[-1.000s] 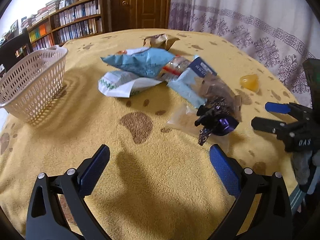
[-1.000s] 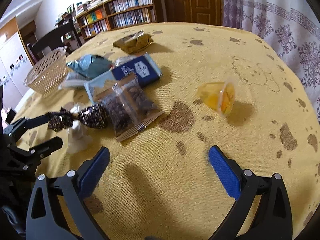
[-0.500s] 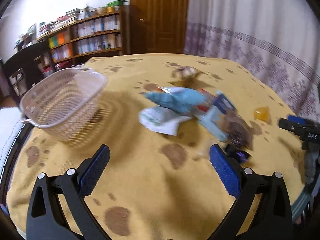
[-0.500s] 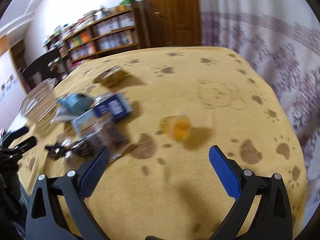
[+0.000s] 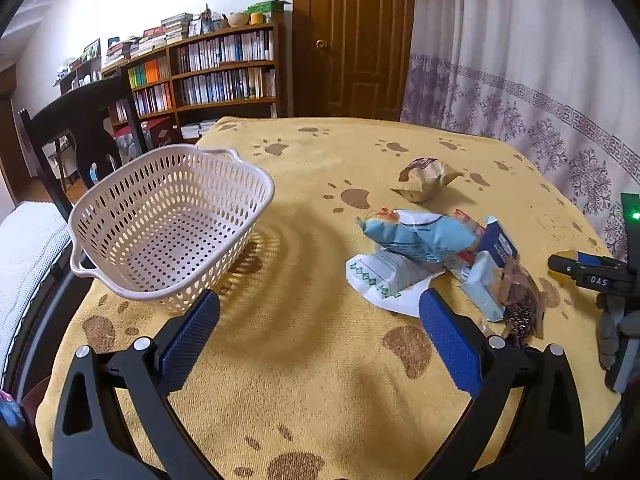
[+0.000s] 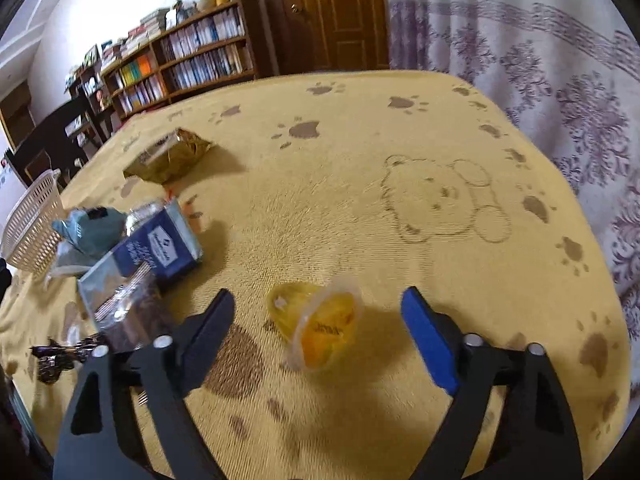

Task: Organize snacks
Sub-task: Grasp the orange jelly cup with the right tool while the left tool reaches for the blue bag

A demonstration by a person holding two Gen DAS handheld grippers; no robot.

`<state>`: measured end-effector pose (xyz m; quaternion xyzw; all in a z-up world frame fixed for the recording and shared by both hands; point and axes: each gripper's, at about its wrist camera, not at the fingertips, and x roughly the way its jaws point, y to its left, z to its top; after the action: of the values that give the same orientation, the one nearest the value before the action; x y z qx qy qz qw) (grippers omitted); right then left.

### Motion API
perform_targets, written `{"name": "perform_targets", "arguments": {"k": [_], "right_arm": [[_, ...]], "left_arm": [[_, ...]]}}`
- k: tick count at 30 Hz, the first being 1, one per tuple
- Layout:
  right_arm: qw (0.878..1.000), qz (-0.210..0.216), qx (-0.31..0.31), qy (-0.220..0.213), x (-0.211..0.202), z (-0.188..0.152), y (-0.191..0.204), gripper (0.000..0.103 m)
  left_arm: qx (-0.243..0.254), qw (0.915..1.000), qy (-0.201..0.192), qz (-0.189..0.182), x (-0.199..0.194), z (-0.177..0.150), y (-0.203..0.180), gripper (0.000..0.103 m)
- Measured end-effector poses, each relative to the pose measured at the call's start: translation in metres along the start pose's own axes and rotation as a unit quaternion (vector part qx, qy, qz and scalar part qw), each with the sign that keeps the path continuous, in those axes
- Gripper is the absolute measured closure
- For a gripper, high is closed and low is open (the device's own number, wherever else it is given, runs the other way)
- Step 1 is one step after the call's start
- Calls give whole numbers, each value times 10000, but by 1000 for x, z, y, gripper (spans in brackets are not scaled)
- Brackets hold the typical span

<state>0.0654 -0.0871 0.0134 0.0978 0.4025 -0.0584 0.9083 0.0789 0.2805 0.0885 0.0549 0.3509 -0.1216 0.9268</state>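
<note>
The right gripper (image 6: 318,320) stands wide and empty, and the yellow jelly cup (image 6: 318,326) lies on its side on the table cloth (image 6: 360,184) between its two fingers, touching neither. Half a second ago the cup lay farther ahead of the fingertips. The left gripper (image 5: 318,330) is also wide and empty; the white basket (image 5: 170,224) sits just ahead of its left finger, the pile of snack bags (image 5: 424,256) ahead of its right finger. The basket is closer than before.
</note>
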Motion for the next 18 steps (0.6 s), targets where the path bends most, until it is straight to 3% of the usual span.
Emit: {"name": "perform_targets", "arguments": {"k": [8,18], "right_arm": [[10000,58,-4,-17,3,-4,2,52],[9997,226,93,-41,0,-5,0,52]], "left_arm": [[16,9997,169,-153,23,12,-7,2],[506,9967,143,-613,55,44,-59,2]]}}
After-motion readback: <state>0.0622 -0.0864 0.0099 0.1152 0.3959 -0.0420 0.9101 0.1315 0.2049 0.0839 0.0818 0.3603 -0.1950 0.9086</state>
